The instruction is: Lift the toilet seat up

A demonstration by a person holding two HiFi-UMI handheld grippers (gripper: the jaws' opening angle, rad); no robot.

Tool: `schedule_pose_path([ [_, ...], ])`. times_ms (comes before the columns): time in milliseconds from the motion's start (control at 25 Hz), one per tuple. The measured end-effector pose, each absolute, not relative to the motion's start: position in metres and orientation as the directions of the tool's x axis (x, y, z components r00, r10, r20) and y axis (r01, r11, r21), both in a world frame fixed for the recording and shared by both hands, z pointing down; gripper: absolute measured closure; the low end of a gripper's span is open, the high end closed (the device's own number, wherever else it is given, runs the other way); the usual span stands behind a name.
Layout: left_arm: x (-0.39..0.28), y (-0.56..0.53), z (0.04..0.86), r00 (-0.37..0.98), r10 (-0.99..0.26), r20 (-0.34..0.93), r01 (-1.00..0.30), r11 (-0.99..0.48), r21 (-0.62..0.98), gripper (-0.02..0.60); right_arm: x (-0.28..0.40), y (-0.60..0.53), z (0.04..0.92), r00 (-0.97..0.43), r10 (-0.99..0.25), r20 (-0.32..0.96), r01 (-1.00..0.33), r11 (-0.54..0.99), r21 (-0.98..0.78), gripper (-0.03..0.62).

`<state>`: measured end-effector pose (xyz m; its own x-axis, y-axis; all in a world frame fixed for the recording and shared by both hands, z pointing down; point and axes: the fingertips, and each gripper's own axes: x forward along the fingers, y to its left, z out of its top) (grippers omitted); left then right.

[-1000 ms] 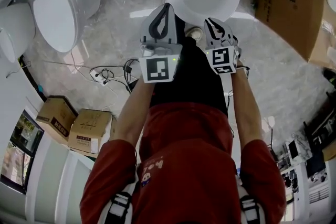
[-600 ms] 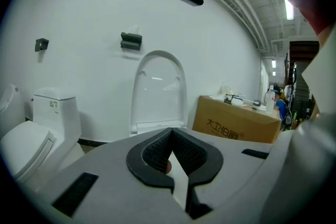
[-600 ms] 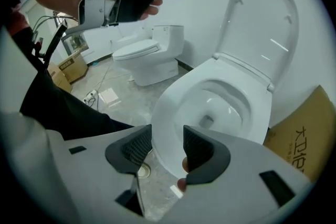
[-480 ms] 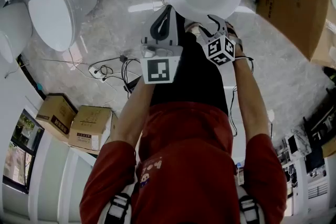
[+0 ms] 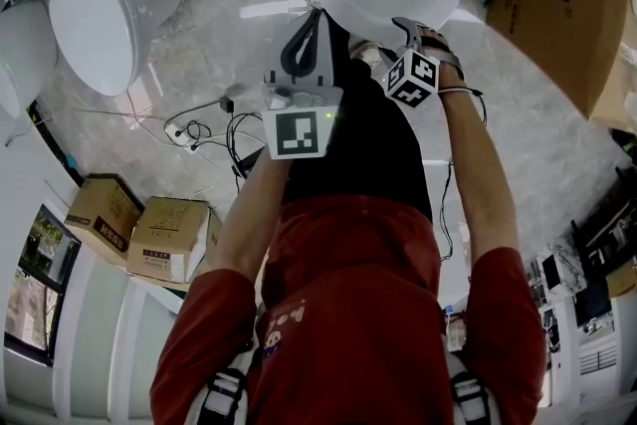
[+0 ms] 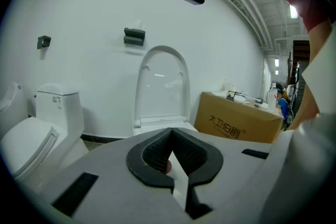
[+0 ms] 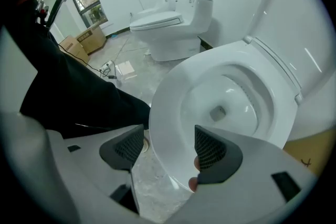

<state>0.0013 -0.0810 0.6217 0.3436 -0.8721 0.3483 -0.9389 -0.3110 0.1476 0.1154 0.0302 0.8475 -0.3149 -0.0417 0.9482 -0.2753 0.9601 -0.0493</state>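
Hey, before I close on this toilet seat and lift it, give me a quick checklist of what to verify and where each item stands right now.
1. Right gripper open: ok, jaws apart.
2. Front edge of the toilet seat between its jaws: ok, one jaw is outside and one is over the bowl.
3. Grip on the seat: not ok, jaws not closed yet.
4. Jaws will catch the seat alone, not the bowl too: cannot tell.
5. Lid out of the way: ok, standing upright.
6. Left gripper free: ok, shut with nothing between its jaws.
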Motion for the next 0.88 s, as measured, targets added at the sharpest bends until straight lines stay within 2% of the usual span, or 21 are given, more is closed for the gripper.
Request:
schedule_pose_path([
  [200, 0.004, -0.082, 0.626, 0.346, -0.867, 0.358, -0.938, -0.313, 0.148, 0.572, 0.118, 0.031, 0.857, -0.289, 0.024, 0.957, -0.241, 0.966, -0.097, 0.332],
  [480, 0.005, -0.081, 0.629, 0.353, -0.860, 0.367, -0.935, -0.316, 0.158, 0.572, 0.117, 0.032, 0.867, -0.257, 0.015, 0.966, -0.185, 0.981, -0.064, 0.332],
  [880, -0.001, -0.083, 0.632, 0.347, -0.860, 0.373, -0.938, -0.307, 0.163, 0.572, 0.123, 0.039, 0.885, -0.202, 0.059, 0.978, -0.188, 0.977, -0.098, 0.332],
])
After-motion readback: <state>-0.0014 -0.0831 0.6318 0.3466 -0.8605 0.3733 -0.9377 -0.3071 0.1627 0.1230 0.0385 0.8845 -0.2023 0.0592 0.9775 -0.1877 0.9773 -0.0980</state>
